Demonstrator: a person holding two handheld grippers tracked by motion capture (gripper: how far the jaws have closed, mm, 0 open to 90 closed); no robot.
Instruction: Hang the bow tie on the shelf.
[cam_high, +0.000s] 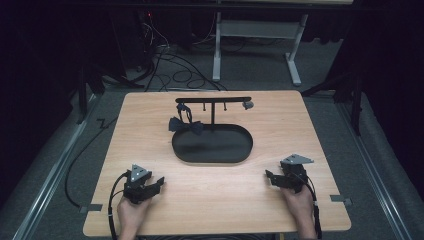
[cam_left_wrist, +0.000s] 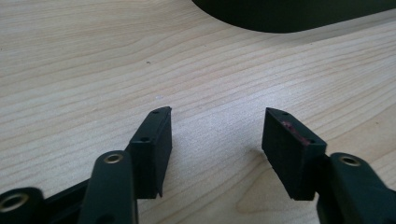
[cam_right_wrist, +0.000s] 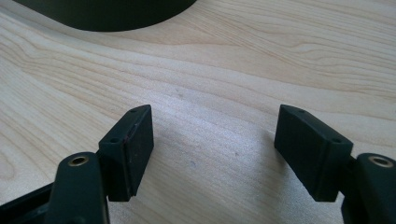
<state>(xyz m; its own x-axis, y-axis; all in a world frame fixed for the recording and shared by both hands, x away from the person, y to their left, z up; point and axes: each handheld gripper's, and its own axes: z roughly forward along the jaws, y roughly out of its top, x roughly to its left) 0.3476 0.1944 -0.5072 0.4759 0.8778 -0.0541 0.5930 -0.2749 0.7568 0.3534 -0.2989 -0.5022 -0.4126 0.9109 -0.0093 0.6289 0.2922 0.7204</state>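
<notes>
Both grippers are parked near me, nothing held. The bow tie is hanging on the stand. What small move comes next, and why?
Probably ease the left gripper forward toward the bow tie. Its jaws are open and empty over bare table, and the tie hangs from the left end of the stand, over the tray, on that gripper's side.

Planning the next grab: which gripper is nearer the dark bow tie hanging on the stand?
Left. The bow tie hangs at the stand's left end. The left gripper sits below it, slightly left; the right gripper is farther, across the oval tray, at the table's right.
</notes>
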